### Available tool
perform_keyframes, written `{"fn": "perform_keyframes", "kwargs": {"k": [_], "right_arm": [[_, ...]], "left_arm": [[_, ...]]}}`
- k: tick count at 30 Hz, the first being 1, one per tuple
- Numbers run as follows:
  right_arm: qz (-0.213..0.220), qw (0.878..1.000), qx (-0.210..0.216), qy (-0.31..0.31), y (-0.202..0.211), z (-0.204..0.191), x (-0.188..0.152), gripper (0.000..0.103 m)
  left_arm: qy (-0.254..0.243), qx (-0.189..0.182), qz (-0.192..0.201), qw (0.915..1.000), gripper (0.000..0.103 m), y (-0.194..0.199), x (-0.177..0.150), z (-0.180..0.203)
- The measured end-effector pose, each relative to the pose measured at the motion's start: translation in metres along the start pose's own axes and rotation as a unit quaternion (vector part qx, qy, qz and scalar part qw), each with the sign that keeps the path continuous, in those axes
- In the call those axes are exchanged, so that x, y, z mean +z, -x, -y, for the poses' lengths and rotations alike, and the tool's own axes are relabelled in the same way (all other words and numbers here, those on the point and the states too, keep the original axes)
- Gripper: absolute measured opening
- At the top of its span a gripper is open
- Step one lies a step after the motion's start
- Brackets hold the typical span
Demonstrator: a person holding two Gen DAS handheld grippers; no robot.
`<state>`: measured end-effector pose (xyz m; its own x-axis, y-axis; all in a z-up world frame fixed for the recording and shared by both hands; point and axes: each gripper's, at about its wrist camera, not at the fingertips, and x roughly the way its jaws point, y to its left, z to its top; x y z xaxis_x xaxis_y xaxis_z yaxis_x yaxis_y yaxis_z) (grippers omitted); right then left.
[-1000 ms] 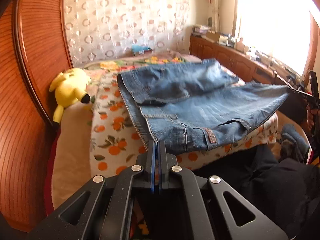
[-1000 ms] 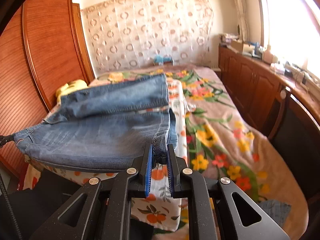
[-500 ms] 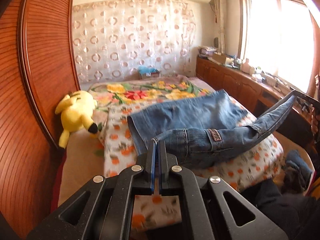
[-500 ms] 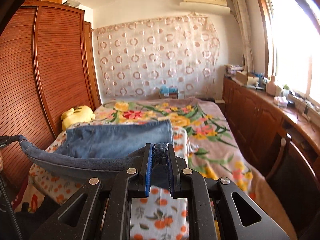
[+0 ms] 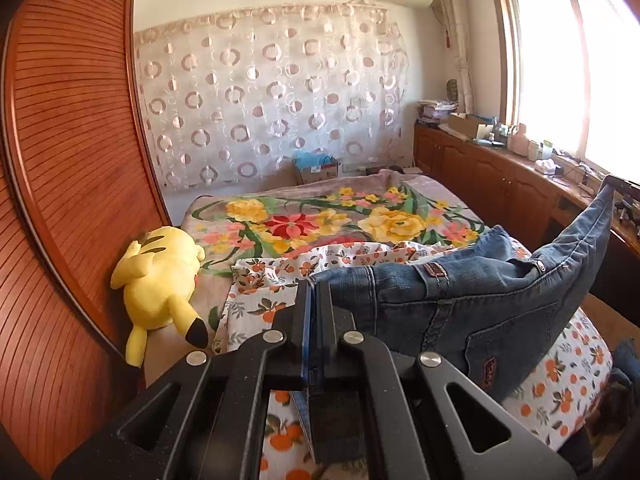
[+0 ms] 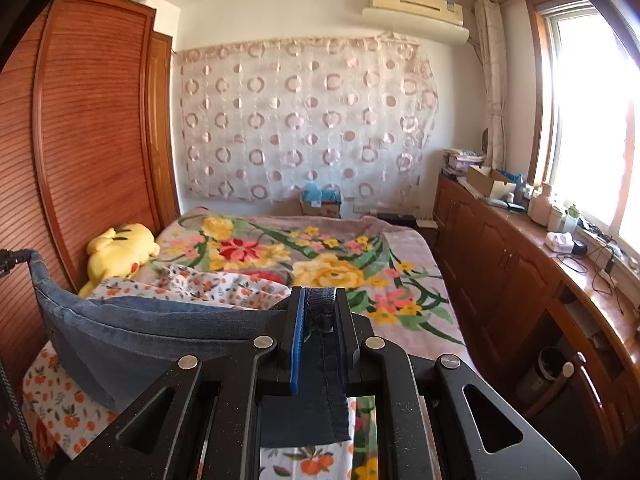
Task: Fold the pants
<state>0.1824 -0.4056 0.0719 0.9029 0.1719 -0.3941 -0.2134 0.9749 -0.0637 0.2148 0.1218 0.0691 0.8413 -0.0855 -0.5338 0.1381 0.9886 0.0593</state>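
Far left in both views the slatted wooden wardrobe (image 5: 72,184) fills the edge of the frame, and just right of it, at mid-left of the left wrist view, a yellow plush toy (image 5: 158,280) lies against its foot. Moving on, the orange-print sheet (image 5: 256,304) sits over the flowered blanket (image 5: 320,220) in the centre.

At bottom centre of the left wrist view the left gripper (image 5: 314,304) has its fingers pressed together on one end of the waistband of the jeans (image 5: 480,304). The denim runs off to the right, rising to the upper right edge of that frame, where the other gripper's tip shows. In the right wrist view the right gripper (image 6: 320,312) pinches a thick wad of the waistband at bottom centre, and the jeans (image 6: 132,332) hang from it in a slack curve toward the mid-left edge.

So the pants are lifted off the bed by the waist, most of the cloth hanging low at the near end. I'd judge this the carry for a fold. To do it well, both hands should hold level and draw apart until the sag in the band goes, then lower the cloth squarely onto the print sheet, well right of the toy, letting go only once it lies flat
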Motion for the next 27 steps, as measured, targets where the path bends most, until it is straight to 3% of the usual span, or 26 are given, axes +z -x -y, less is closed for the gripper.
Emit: {"fn": "perform_keyframes", "kwargs": {"k": [8,18,27], "right_arm": [[-0.066,0.998,-0.012,0.017,-0.105,-0.010,0.021,0.013],[-0.107,0.993,0.019,0.034,-0.229,-0.013,0.045,0.013],[-0.159,0.986,0.025,0.038,-0.302,-0.002,0.024,0.013]], "left_arm": [[0.011,0.008,-0.050,0.9987,0.003,-0.080,0.001,-0.015],[0.039,0.012,-0.103,0.9939,0.003,-0.163,-0.014,-0.046],[0.037,0.013,-0.159,0.9864,0.003,-0.230,-0.039,-0.051]]}}
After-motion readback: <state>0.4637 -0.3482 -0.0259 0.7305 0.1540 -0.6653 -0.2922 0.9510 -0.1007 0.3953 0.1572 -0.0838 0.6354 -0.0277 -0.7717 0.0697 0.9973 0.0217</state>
